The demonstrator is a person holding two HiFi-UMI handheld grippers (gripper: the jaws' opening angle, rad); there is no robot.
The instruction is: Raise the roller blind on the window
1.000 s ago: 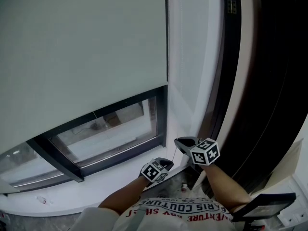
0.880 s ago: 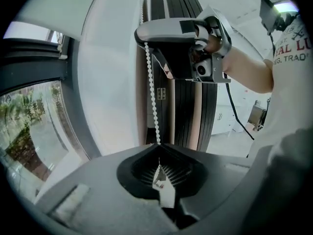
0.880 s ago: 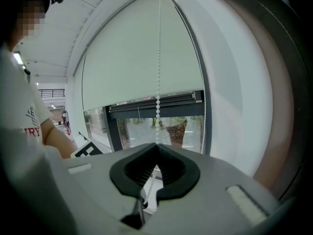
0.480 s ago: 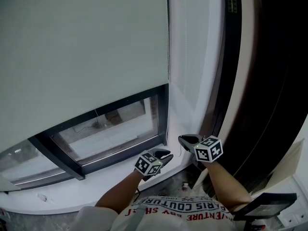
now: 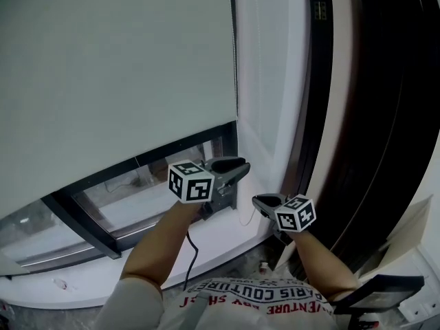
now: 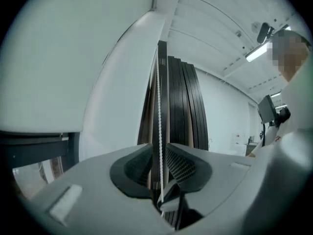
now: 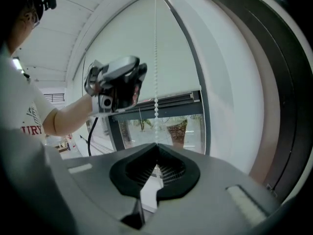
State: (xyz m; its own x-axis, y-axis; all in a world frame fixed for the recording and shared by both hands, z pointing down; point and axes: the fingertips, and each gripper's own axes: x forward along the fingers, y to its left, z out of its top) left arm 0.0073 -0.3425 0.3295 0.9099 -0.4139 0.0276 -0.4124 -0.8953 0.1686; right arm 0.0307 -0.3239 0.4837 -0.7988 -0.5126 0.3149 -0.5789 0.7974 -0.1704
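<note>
The left gripper (image 5: 237,167) is now raised well above the right gripper (image 5: 260,201), and its jaws have just been opened around the bead cord (image 6: 157,106).

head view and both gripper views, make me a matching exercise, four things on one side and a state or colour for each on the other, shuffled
Things:
1. left gripper
2. right gripper
3. roller blind
4. window frame

States:
a. dark
b. closed on the bead chain
c. pale, partly lowered
d. jaws apart, bead chain running between them

Pairs: 1-d, 2-b, 3-c, 4-a

The left gripper's jaws have just been opening.
</note>
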